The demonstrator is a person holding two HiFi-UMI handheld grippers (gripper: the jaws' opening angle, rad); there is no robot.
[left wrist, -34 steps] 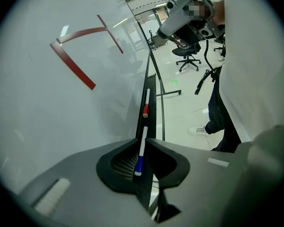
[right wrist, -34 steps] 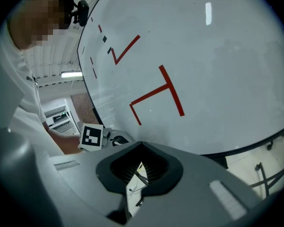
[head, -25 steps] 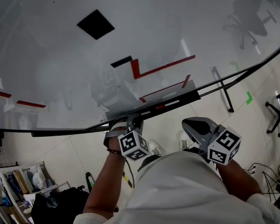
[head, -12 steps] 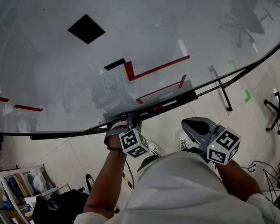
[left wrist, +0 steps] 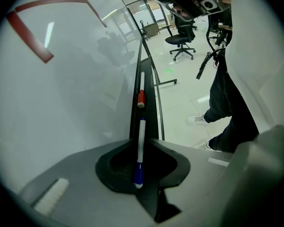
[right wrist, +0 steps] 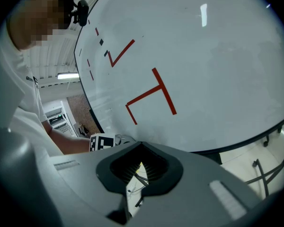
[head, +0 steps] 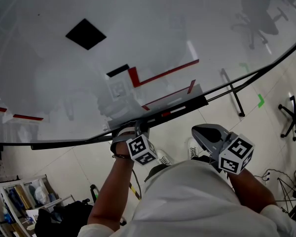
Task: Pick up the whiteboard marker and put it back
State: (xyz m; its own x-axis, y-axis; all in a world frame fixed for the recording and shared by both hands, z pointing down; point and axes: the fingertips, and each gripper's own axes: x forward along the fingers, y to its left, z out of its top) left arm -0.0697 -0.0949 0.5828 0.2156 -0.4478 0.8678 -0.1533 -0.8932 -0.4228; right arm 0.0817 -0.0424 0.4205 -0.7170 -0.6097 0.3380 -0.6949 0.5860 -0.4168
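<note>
— Shifted since a second ago: black square (head: 85,33) and red lines (head: 163,73) on the whiteboard (head: 187,19) sit further left in the head view. Gripper status?

— Left gripper (head: 137,128): jaws clamped on the blue-capped marker (left wrist: 140,141), which points along the black tray (left wrist: 149,91), just short of a red-capped marker (left wrist: 141,97) lying there. Right gripper (head: 207,132): jaws pressed together, empty. Each cube (head: 142,150) carries square black-and-white patterns.

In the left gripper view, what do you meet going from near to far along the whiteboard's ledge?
left hand-held gripper, shut on the blue-capped whiteboard marker → red-capped marker lying on the ledge → office chair on the floor beyond.
</note>
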